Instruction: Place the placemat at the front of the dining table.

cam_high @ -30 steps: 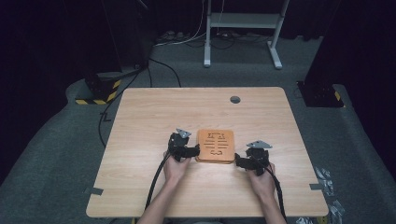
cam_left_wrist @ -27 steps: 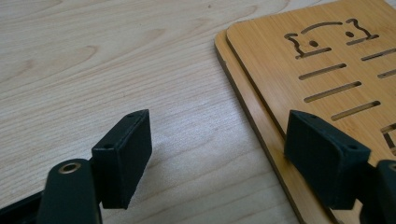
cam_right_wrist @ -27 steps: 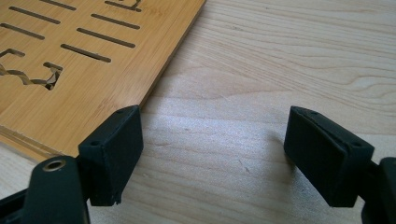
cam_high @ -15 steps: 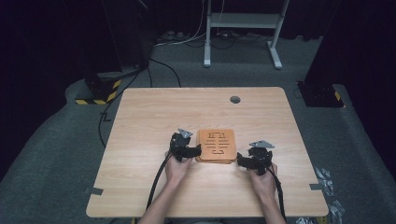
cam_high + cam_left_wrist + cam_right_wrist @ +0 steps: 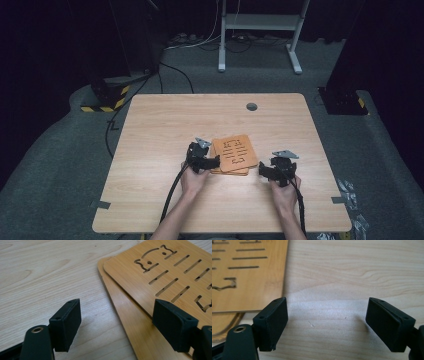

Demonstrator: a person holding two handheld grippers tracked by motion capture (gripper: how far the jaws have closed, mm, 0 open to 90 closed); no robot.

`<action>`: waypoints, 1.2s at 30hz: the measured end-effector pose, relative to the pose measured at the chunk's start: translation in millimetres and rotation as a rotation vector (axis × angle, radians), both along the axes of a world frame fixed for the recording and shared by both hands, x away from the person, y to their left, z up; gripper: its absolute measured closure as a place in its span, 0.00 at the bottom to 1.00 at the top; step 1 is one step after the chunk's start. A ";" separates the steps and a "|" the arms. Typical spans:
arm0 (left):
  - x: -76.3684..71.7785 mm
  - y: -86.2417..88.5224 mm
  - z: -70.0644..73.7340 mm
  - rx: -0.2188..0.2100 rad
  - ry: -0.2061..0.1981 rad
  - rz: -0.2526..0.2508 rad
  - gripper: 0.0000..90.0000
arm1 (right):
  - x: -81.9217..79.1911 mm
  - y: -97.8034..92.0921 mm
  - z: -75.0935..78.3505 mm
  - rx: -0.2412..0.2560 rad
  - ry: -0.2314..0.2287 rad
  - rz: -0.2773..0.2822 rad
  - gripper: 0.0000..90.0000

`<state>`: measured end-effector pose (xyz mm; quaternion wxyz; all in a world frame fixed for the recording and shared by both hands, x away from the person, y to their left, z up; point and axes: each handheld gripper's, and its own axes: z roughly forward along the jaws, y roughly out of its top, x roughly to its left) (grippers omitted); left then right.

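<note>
Two thin bamboo boards lie stacked near the table's middle front. The top board [image 5: 236,151] [image 5: 160,270] [image 5: 249,277] has slot cut-outs and sits slightly askew on the lower board [image 5: 227,171] [image 5: 125,312] [image 5: 223,327]. My left gripper [image 5: 212,162] [image 5: 116,315] is open at the stack's left edge, one jaw over the bare table and the other over the boards. To the right of the stack, my right gripper [image 5: 263,170] [image 5: 327,315] is open over bare wood, holding nothing.
The light wooden table [image 5: 165,130] has a round cable hole [image 5: 251,106] at the back. Tape tabs stick out at its left [image 5: 100,204] and right [image 5: 339,199] edges. A white stand [image 5: 260,30] and cables lie on the grey floor behind.
The top board now sits more askew on the lower one. The right gripper has drawn slightly right, away from the stack. The left gripper has barely moved.
</note>
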<state>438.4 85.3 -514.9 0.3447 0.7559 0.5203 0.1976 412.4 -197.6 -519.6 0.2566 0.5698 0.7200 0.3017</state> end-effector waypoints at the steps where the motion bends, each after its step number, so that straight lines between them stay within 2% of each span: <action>1: -0.5 -1.2 -0.1 0.000 0.001 -0.004 0.26 | -1.0 -0.9 2.2 0.020 -0.028 0.002 0.20; 3: -0.6 -1.3 -0.1 0.004 0.002 -0.010 0.26 | -0.7 -1.5 2.7 0.025 -0.035 0.003 0.20; 5: -1.5 -0.4 -0.3 -0.004 -0.003 -0.009 0.25 | 3.9 -2.6 3.8 0.065 -0.040 0.012 0.20; 7: -2.0 0.7 -0.1 -0.008 -0.002 -0.009 0.25 | 6.6 -1.6 4.4 0.067 -0.028 0.020 0.20; 8: -2.7 2.1 0.2 -0.018 -0.004 -0.008 0.25 | 11.7 3.5 3.9 0.044 -0.014 0.032 0.20; 10: -5.1 5.4 1.9 -0.036 -0.012 -0.003 0.25 | 13.0 4.4 3.8 0.039 -0.010 0.045 0.20; 11: -6.0 6.6 2.7 -0.042 -0.015 -0.003 0.25 | 13.7 4.4 2.6 0.033 -0.026 0.042 0.20; 15: -7.6 10.3 4.5 -0.049 -0.017 0.000 0.26 | 15.9 1.1 0.6 0.066 -0.015 0.045 0.22; 18: -8.3 12.0 5.7 -0.042 -0.019 -0.004 0.26 | 16.9 2.3 -0.9 0.057 0.011 0.046 0.23; 22: -9.3 11.7 7.0 -0.058 -0.022 -0.006 0.27 | 17.4 4.3 -1.9 0.044 0.009 0.046 0.23; 26: -8.9 11.0 9.6 -0.112 -0.014 -0.015 0.28 | 18.1 2.0 -3.3 0.062 0.012 0.054 0.24; 28: -7.5 10.9 10.5 -0.124 -0.009 -0.023 0.27 | 17.7 1.8 -3.3 0.060 0.011 0.061 0.24; 36: -2.6 8.6 12.0 -0.146 0.003 -0.020 0.26 | 17.8 2.0 -4.3 0.067 0.001 0.063 0.24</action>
